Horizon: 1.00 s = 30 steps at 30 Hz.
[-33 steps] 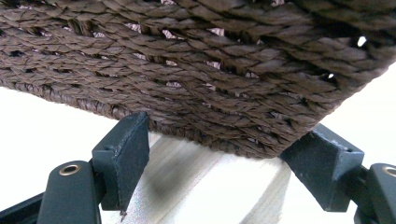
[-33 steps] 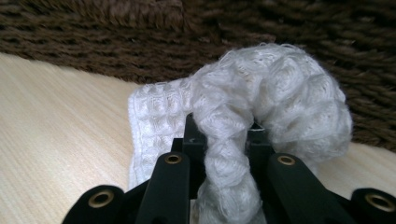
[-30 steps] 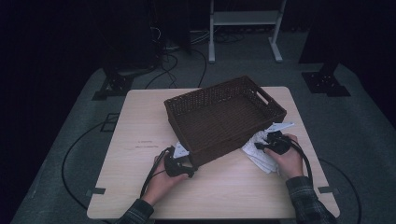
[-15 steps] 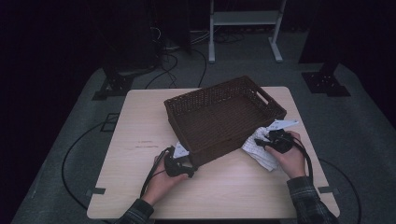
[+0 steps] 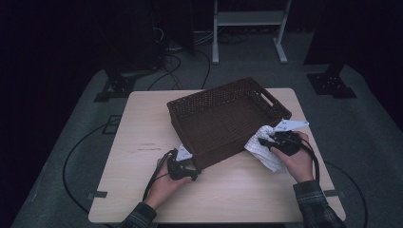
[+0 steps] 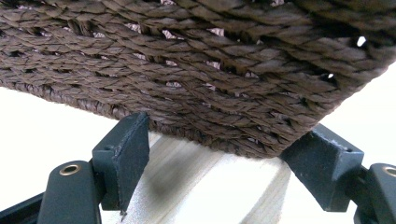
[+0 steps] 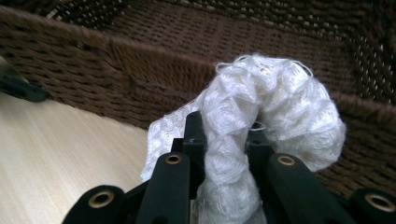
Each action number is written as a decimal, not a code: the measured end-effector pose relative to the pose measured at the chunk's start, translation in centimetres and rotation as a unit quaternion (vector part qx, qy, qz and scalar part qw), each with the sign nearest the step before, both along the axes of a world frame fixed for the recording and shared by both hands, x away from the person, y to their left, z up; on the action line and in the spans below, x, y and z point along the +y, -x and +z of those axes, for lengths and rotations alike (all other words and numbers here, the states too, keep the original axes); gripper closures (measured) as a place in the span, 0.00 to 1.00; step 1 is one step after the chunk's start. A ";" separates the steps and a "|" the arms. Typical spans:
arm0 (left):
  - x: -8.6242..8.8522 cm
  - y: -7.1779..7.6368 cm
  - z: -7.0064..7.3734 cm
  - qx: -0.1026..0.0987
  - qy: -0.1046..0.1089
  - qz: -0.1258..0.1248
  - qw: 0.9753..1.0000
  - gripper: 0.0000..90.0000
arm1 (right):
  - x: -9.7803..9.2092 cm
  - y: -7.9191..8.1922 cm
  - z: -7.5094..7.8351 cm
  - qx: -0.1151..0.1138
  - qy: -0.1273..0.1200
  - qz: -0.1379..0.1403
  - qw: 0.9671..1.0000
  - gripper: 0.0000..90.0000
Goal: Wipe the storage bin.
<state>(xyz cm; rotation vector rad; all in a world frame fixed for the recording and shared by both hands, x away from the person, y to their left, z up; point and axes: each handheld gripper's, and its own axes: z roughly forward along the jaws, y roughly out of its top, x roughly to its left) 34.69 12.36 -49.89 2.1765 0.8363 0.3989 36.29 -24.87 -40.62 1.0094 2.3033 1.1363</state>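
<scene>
Beside the basket (image 5: 223,118), the right claw (image 7: 224,140) clamps the white cloth (image 7: 261,107); left claw (image 6: 224,154) spread apart

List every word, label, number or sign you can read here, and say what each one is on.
No text can be read anywhere.
Table: faint dark marks near its left middle, too small and blurred to read.
Basket: plain weave, no label.
Cloth in the right claw: no tag in sight.
</scene>
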 end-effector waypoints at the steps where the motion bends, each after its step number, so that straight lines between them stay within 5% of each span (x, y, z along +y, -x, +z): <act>1: 0.0 0.0 0.0 0.000 0.000 0.000 1.000 0.26 | 0.0 0.0 0.0 0.000 0.000 0.000 1.000 0.85; 7: 0.0 0.0 0.0 0.000 -0.002 -0.001 1.000 0.26 | 0.5 0.4 0.7 -0.014 0.003 0.009 1.000 0.84; 30: 0.0 0.0 0.0 -0.001 0.000 -0.001 1.000 0.26 | 1.2 -0.6 -2.6 0.032 0.023 0.013 0.999 0.85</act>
